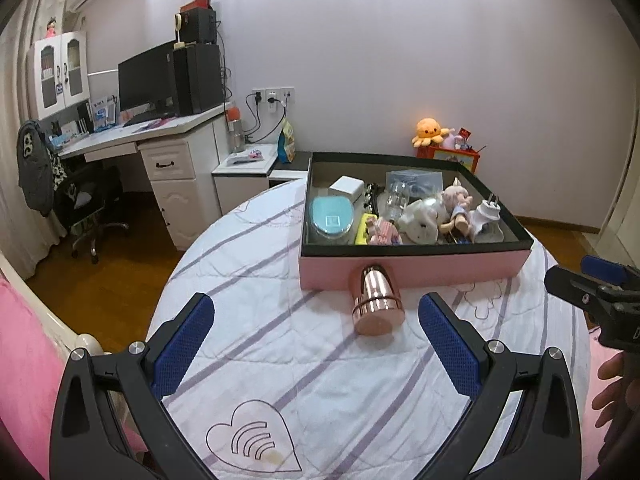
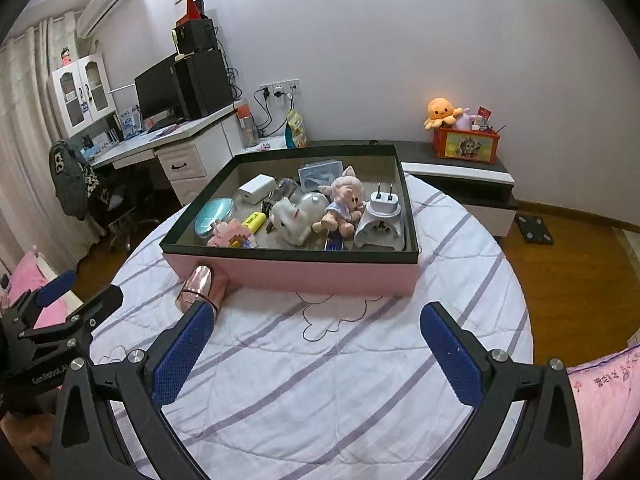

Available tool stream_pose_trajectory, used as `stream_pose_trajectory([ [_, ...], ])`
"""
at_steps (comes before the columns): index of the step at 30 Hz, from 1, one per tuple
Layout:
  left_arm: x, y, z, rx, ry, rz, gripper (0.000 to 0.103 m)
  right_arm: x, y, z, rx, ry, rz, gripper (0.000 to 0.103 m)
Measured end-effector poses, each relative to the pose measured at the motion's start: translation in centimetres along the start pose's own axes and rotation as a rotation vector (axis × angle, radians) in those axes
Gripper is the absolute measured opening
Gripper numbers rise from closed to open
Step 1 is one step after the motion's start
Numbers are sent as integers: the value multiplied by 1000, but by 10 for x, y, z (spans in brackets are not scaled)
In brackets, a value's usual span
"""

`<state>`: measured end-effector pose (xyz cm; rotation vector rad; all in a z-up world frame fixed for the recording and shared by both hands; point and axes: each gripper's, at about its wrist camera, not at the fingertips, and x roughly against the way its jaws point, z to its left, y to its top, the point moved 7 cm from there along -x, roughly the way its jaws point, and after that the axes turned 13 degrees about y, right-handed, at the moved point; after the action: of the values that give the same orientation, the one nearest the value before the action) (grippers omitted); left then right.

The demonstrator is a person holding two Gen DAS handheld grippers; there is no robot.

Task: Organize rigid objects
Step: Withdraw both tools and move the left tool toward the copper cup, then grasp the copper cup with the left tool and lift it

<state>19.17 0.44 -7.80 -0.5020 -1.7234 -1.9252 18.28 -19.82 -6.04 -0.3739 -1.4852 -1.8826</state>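
Observation:
A shiny rose-gold bottle (image 1: 375,302) lies on its side on the striped bedspread, its far end against the front wall of a pink box (image 1: 440,266). The box holds a teal case (image 1: 332,218), a white cube (image 1: 346,188), a white plug adapter (image 1: 486,216), a plush doll (image 1: 456,204) and other small items. My left gripper (image 1: 316,320) is open, just short of the bottle, which lies ahead between its blue pads. My right gripper (image 2: 316,326) is open over bare bedspread; the bottle (image 2: 202,286) sits by its left fingertip (image 2: 196,328).
The box (image 2: 296,270) rests on a bed with a white, purple-striped cover (image 2: 320,380). A white desk (image 1: 160,136) with monitor stands at the back left, a low cabinet (image 2: 460,172) with a red toy box at the back right. Wooden floor surrounds the bed.

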Motion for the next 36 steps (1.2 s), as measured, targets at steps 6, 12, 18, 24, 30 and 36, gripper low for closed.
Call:
stream_pose_trajectory([
  [6, 1, -1, -1, 1, -3, 2, 103, 2, 0, 2, 5, 0, -9, 103],
  [12, -7, -4, -11, -17, -7, 26, 103, -1, 0, 0, 1, -3, 0, 103],
  [18, -34, -7, -31, -48, -15, 85, 103, -10, 3, -9, -1, -10, 17, 103],
  [24, -68, -12, -53, -82, -18, 161, 103, -28, 10, -32, -4, -46, 51, 103],
  [30, -90, -13, -63, -94, -16, 197, 102, -54, 36, -77, -79, -92, 64, 103],
  [36, -102, -17, -72, -102, -34, 230, 92, -80, 42, -112, -136, -121, 134, 95],
])
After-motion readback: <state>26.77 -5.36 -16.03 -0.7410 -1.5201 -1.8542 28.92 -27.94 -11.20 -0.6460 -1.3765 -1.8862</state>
